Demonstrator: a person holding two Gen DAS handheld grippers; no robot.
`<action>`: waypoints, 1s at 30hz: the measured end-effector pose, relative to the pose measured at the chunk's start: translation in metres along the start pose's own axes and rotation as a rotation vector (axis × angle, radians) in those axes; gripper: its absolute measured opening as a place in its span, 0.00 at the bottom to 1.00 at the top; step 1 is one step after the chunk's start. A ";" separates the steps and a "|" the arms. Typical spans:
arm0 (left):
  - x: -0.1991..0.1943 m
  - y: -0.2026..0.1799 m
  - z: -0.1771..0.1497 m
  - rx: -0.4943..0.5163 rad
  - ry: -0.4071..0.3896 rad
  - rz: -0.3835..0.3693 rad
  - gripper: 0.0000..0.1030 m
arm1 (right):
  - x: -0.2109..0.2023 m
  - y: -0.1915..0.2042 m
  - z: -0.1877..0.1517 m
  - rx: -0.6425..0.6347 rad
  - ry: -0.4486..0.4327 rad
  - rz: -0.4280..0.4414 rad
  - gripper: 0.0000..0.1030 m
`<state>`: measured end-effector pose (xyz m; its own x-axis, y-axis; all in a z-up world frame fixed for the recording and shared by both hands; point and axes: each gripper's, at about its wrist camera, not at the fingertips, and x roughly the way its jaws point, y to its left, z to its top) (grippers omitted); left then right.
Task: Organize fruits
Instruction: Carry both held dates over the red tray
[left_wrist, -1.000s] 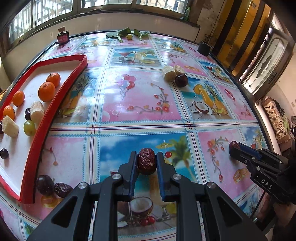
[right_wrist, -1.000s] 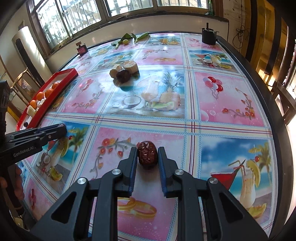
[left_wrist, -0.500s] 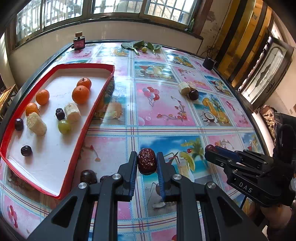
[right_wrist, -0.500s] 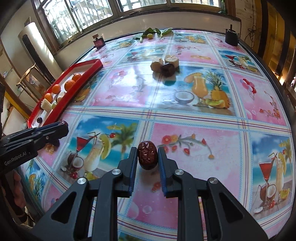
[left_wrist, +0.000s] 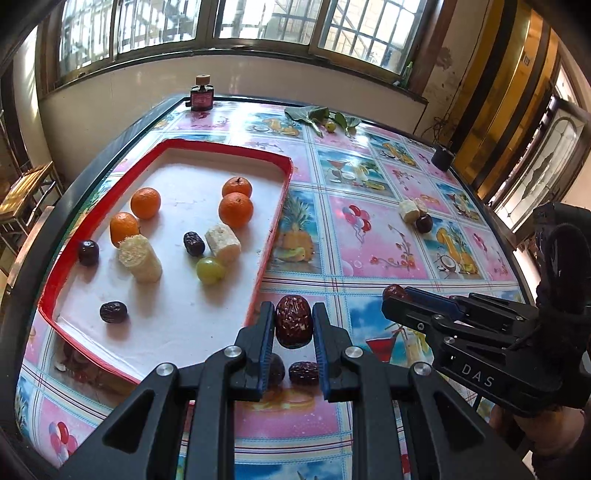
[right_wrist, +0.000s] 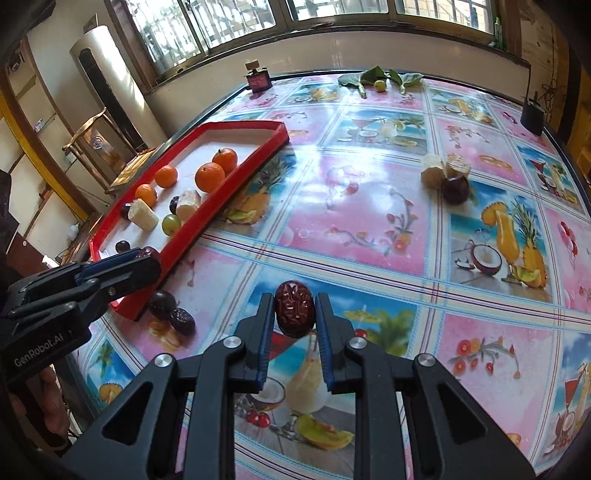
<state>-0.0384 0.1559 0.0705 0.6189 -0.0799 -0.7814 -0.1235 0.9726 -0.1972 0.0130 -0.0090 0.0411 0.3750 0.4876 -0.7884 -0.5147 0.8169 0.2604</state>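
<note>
My left gripper (left_wrist: 293, 321) is shut on a red date (left_wrist: 293, 320), held above the table by the near right corner of the red tray (left_wrist: 275, 218). My right gripper (right_wrist: 294, 314) is shut on another red date (right_wrist: 294, 308) above the table, right of the tray (right_wrist: 221, 192). The tray holds several oranges (left_wrist: 235, 209), sugarcane pieces (left_wrist: 140, 258), a green grape (left_wrist: 209, 270) and dark dates. A dark plum (right_wrist: 162, 303) and a date (right_wrist: 182, 320) lie on the table by the tray's corner. Each gripper shows in the other's view, the right (left_wrist: 395, 293) and the left (right_wrist: 147, 254).
Two cane pieces and a dark plum (right_wrist: 455, 189) sit mid-table on the right. Green leaves with a small fruit (right_wrist: 378, 83), a red perfume bottle (right_wrist: 258, 79) and a black cup (right_wrist: 532, 116) stand at the far edge. The table (right_wrist: 369, 206) has a colourful fruit-print cloth.
Both grippers have moved left toward the tray, each still holding its date. The left one now hangs by the tray's near right corner.
</note>
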 end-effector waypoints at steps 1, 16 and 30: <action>-0.001 0.005 0.001 -0.009 -0.002 0.005 0.19 | 0.003 0.005 0.004 -0.005 0.001 0.010 0.23; -0.010 0.111 0.027 -0.148 -0.050 0.163 0.19 | 0.043 0.091 0.060 -0.122 -0.006 0.142 0.23; 0.011 0.120 0.016 -0.176 0.000 0.134 0.19 | 0.079 0.135 0.058 -0.187 0.061 0.199 0.24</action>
<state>-0.0337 0.2754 0.0482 0.5876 0.0476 -0.8078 -0.3380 0.9214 -0.1915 0.0181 0.1584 0.0462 0.2078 0.6088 -0.7656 -0.7092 0.6328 0.3107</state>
